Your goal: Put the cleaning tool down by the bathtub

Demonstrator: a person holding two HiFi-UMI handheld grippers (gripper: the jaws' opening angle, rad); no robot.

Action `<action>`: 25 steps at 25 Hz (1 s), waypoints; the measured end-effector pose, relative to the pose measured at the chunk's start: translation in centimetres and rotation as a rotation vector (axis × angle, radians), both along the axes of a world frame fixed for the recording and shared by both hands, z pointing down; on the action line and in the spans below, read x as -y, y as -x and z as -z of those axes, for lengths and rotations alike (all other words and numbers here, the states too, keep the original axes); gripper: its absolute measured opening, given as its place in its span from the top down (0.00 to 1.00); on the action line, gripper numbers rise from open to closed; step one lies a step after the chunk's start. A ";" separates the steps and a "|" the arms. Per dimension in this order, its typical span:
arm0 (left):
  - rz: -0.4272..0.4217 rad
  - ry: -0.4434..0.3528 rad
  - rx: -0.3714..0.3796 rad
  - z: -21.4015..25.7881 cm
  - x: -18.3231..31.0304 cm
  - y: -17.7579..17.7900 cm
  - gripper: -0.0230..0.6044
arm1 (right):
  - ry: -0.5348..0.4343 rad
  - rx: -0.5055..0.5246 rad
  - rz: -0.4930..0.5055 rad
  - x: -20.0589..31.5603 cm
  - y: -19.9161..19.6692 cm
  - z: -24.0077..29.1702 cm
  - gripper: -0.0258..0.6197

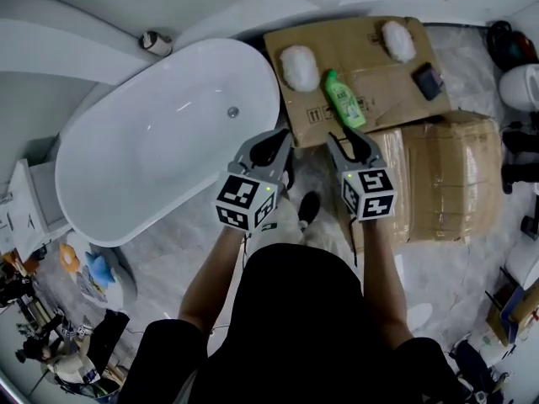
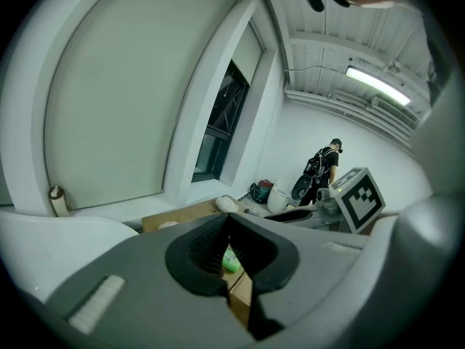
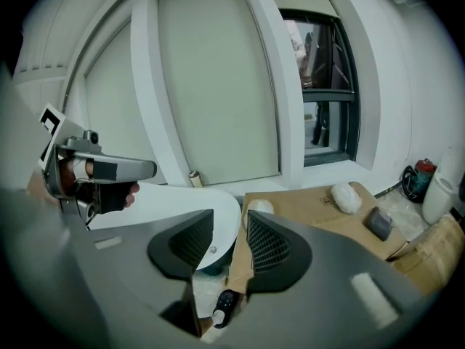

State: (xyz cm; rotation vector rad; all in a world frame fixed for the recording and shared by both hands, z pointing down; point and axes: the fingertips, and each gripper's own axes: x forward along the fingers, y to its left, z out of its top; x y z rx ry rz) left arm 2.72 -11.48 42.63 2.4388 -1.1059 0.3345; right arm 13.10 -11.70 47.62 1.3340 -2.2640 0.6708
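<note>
A white oval bathtub (image 1: 164,137) fills the left of the head view. To its right lies a flat cardboard sheet (image 1: 370,57) carrying two white fluffy pads (image 1: 298,67) (image 1: 398,40), a green bottle (image 1: 344,99) and a small dark block (image 1: 428,81). My left gripper (image 1: 282,139) hovers by the tub's right end with its tips touching and nothing held. My right gripper (image 1: 345,137) hangs beside it, just short of the bottle. In the right gripper view its jaws stand apart (image 3: 230,231) with only the tub rim (image 3: 189,198) and floor between them.
A large wrapped cardboard box (image 1: 446,179) sits right of my feet, and my shoe (image 1: 308,207) rests on the marble floor. A paper roll (image 1: 156,43) stands on the window ledge. Clutter lies at lower left (image 1: 84,272). A person (image 2: 323,167) stands far off.
</note>
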 end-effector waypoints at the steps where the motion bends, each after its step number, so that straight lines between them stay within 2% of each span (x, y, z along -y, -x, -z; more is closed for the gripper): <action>1: 0.005 -0.006 0.000 0.4 -0.8 -0.1 0.97 | -0.014 0.002 0.001 -0.7 -0.4 0.6 0.72; 15: 0.100 -0.115 0.029 5.3 -11.4 -0.3 0.97 | -0.159 0.036 0.041 -9.2 -2.5 6.2 0.75; 22: 0.153 -0.166 0.015 8.4 -13.9 0.3 0.97 | -0.259 0.054 0.080 -11.6 -1.9 10.6 0.77; 25: 0.149 -0.196 0.003 9.8 -14.4 -0.3 0.97 | -0.291 0.053 0.093 -12.2 -1.5 12.1 0.78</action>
